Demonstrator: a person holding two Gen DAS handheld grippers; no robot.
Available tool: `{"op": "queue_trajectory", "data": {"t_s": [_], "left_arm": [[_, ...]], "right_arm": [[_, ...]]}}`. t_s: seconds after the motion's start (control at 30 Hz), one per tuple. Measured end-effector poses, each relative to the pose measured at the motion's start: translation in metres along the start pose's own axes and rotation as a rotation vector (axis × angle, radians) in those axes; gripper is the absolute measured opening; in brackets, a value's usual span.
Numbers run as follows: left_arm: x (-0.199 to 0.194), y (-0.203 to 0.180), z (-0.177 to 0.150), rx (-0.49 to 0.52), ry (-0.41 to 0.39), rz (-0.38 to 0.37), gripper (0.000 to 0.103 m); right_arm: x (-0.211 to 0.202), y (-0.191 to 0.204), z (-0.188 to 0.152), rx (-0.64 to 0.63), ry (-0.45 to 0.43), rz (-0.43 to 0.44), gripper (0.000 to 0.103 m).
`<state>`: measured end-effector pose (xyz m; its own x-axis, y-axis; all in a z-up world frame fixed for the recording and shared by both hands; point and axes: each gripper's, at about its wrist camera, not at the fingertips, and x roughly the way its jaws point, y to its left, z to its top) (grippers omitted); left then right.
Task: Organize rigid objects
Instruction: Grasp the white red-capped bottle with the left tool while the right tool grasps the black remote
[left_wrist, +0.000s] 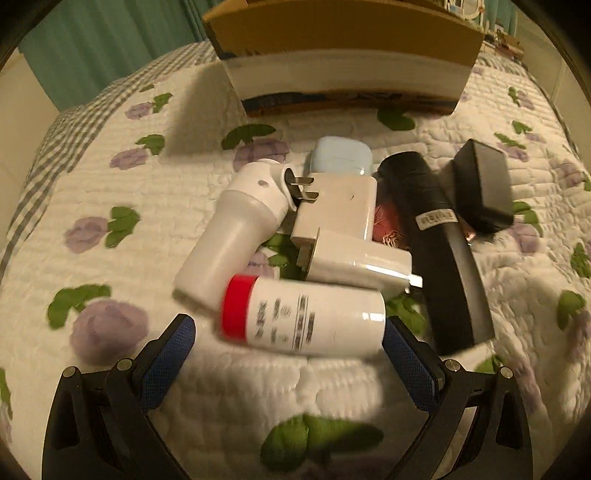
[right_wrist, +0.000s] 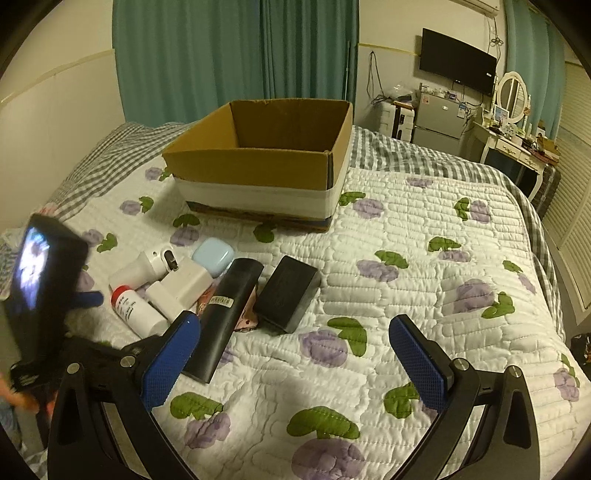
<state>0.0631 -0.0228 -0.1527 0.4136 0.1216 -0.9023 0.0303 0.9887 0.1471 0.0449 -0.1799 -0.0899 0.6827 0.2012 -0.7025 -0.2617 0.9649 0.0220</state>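
Both grippers' fingers (left_wrist: 170, 354) (right_wrist: 417, 358) wide apart, empty.

Right gripper (right_wrist: 293, 354) wide open above the quilt (right_wrist: 424, 229). Small items piled at left: red-capped bottle (right_wrist: 138, 308), white charger (right_wrist: 181, 286), black box (right_wrist: 287, 293). Cardboard box (right_wrist: 258, 158) behind, empty.

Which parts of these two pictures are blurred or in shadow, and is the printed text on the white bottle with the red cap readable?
Left wrist view: the white bottle is smeared by motion blur and its print is unreadable; the left gripper casts a dark shadow on the quilt below. Right wrist view: sharper overall, the bottle too small to read; edges bend from fisheye distortion; a bright glare sits on the screen at left.
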Motion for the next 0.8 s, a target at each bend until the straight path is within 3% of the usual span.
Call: {"op": "queue_trajectory", "data": {"t_s": [0.13,0.23,0.37,0.53,0.7,0.8], "left_arm": [[-0.002,-0.006,-0.003,0.024,-0.003,-0.022,0.098],[-0.013,-0.003,-0.008,0.001,-0.033,-0.049,0.078],[-0.034,0.014,-0.015,-0.094,-0.071,-0.119,0.078],[-0.063,0.045,-0.009,-0.19,-0.18,-0.163,0.078],[-0.071,0.068,0.009,-0.201,-0.248,-0.154,0.078],[-0.069,0.076,0.016,-0.206,-0.26,-0.164,0.078]], "right_arm": [[0.0,0.003,-0.001,-0.013,0.01,0.001,0.102],[0.001,0.005,-0.001,-0.017,0.021,0.003,0.099],[0.007,0.012,-0.002,-0.025,0.048,0.021,0.092],[0.032,0.03,-0.003,-0.029,0.128,0.078,0.078],[0.072,0.053,-0.003,-0.023,0.225,0.136,0.054],[0.092,0.063,-0.002,-0.026,0.266,0.141,0.045]]}}
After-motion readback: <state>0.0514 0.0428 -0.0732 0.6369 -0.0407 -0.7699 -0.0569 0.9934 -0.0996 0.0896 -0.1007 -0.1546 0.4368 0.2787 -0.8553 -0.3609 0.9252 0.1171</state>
